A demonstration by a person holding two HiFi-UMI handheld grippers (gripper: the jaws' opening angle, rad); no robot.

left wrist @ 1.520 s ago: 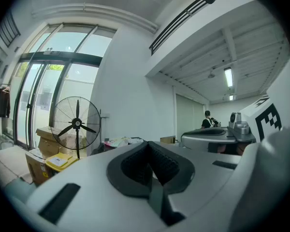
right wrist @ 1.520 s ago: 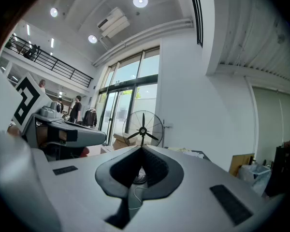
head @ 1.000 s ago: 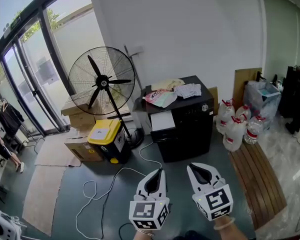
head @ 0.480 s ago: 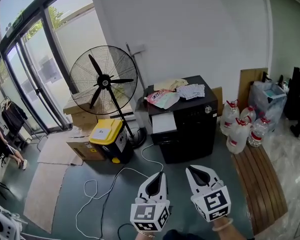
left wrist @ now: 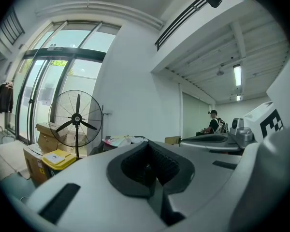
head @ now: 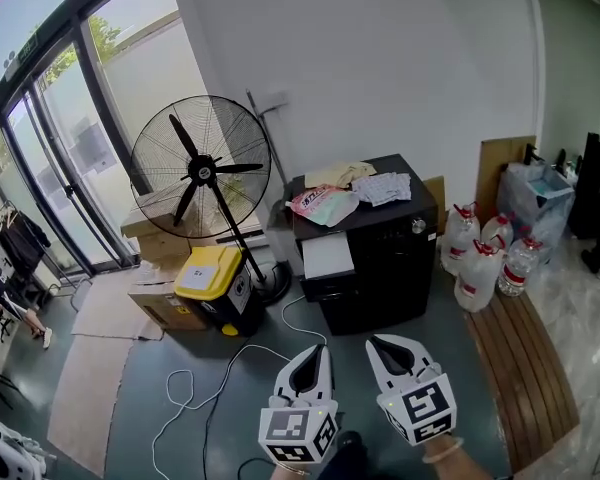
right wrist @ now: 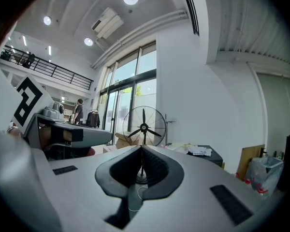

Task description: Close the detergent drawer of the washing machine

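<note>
Gradually, the left claw and right claw, both shut and empty, have drawn nearer the washing machine. Its white detergent drawer juts from the machine's upper-left front, so this looks like the approach, with the claws well short of it.

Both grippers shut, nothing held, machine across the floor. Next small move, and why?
Probably step closer and bring the left gripper up to the white detergent drawer. It stands pulled out from the front of the black washing machine, well beyond both grippers, and in the head view the left one lines up best with it. The right gripper is likewise shut.
</note>
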